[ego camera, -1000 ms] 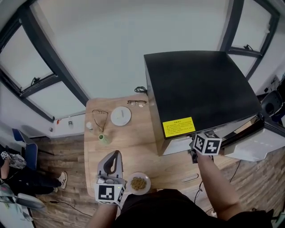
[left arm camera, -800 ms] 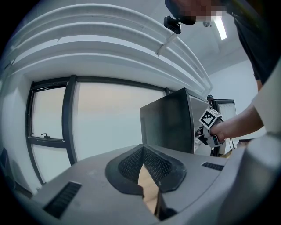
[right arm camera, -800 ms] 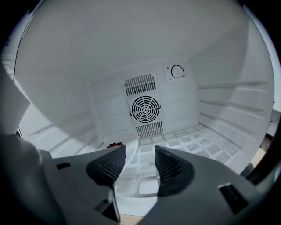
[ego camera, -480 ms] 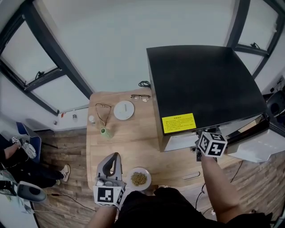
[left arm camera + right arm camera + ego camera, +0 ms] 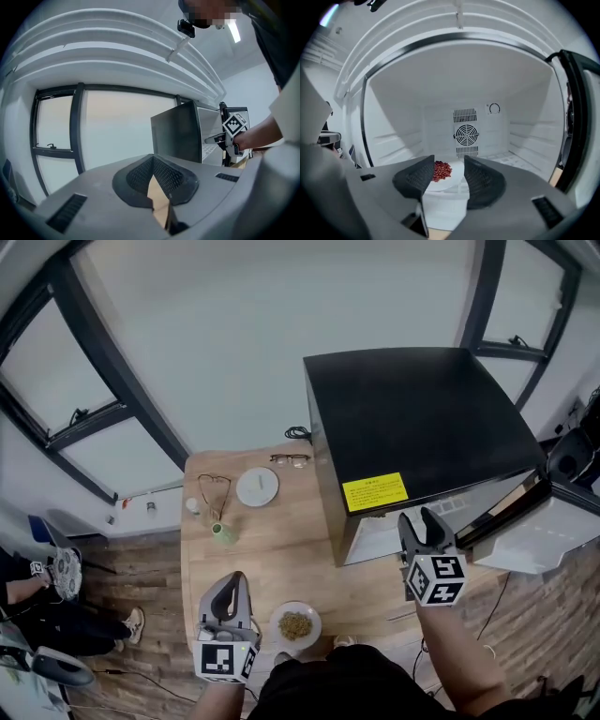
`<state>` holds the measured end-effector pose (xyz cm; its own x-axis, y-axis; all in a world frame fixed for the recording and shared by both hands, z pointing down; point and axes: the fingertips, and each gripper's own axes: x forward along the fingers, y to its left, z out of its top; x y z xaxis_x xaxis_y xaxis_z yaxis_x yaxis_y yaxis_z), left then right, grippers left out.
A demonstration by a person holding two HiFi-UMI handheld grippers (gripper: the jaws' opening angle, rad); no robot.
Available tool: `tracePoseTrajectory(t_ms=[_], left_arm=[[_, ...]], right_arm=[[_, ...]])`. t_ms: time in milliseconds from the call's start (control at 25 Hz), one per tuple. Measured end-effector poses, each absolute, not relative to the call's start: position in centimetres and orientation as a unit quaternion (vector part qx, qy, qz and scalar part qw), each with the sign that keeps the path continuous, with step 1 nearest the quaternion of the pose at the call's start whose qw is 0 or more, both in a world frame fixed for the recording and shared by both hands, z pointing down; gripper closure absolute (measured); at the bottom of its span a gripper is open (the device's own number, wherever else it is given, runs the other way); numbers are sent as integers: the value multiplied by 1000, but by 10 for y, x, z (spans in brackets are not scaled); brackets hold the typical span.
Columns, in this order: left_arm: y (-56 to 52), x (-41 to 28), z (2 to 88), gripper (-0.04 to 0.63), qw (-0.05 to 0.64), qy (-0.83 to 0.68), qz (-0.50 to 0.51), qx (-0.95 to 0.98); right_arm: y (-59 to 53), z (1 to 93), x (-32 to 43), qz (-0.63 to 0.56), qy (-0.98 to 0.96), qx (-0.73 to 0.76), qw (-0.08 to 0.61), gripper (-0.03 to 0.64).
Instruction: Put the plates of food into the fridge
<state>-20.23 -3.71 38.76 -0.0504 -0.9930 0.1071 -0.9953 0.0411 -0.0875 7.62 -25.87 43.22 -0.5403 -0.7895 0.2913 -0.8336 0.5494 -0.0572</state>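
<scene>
One plate of red food [image 5: 446,180] sat in the fridge [image 5: 393,117] just ahead of the right gripper [image 5: 449,165], jaws apart and empty. The other plate [image 5: 295,625] lay beside the left gripper [image 5: 234,589], closed on nothing; a shallow rim grip could spill it.

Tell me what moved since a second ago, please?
The right gripper pulled back out of the fridge toward the person, its jaws open. A plate of red food sits inside. The left gripper stayed shut beside the plate of brown food on the table.
</scene>
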Motion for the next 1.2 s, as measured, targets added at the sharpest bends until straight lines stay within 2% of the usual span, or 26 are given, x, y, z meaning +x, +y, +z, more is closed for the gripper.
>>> tracePoseTrajectory(t_ms=[440, 600, 680, 840, 1200], left_arm=[[19, -241, 364, 591, -15, -719, 39, 694], [41, -258, 362, 591, -37, -713, 51, 699], [56, -269, 373, 591, -27, -713, 55, 698], [73, -289, 395, 592, 8, -714, 52, 698], [86, -285, 420, 591, 6, -677, 64, 734]], right_arm=[[-153, 450, 53, 116, -884, 434, 128, 416], [-125, 455, 37, 127, -893, 421, 91, 459], [-105, 465, 38, 144, -889, 428, 79, 485], [-62, 499, 30, 198, -880, 424, 83, 488], [17, 566, 2, 290, -858, 418, 71, 488]])
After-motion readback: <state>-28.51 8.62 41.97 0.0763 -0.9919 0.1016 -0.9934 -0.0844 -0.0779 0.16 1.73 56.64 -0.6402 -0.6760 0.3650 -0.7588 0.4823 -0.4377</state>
